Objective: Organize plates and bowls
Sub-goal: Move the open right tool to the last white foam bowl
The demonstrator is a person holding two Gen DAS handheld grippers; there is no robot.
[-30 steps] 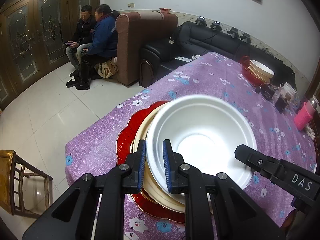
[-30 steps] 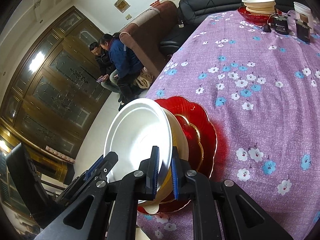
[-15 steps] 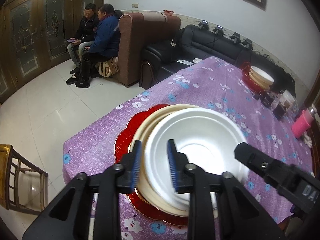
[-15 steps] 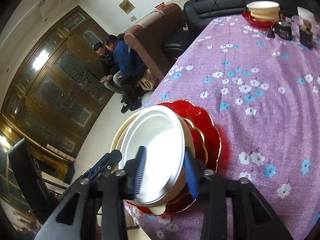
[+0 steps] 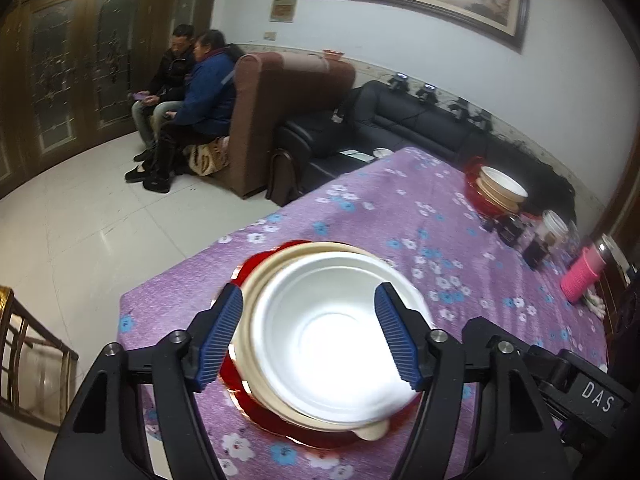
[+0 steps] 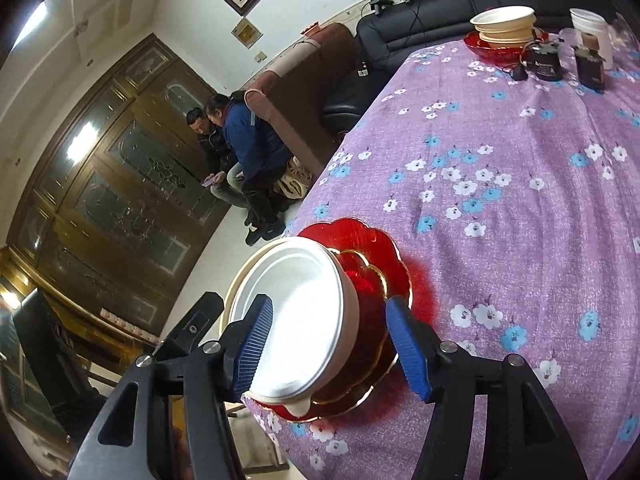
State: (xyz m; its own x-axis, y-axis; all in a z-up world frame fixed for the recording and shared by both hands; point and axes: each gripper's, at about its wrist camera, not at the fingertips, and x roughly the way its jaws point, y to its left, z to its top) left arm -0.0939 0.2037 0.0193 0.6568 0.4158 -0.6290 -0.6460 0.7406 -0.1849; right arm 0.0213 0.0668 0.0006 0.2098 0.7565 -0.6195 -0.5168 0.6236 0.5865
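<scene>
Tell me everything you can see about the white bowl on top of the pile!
The white bowl is round, plain and matte, like foam or paper, and looks empty. It sits upright, nested in a cream bowl, which rests on a scalloped red plate near the corner of the purple flowered tablecloth. Both the left gripper and right gripper are open around it, not touching.

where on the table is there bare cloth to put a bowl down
Bare cloth runs mid-table, between the near white bowl on its red plate and the far bowl stack. Crowded at the far end: dark jars, pink bottle.
</scene>
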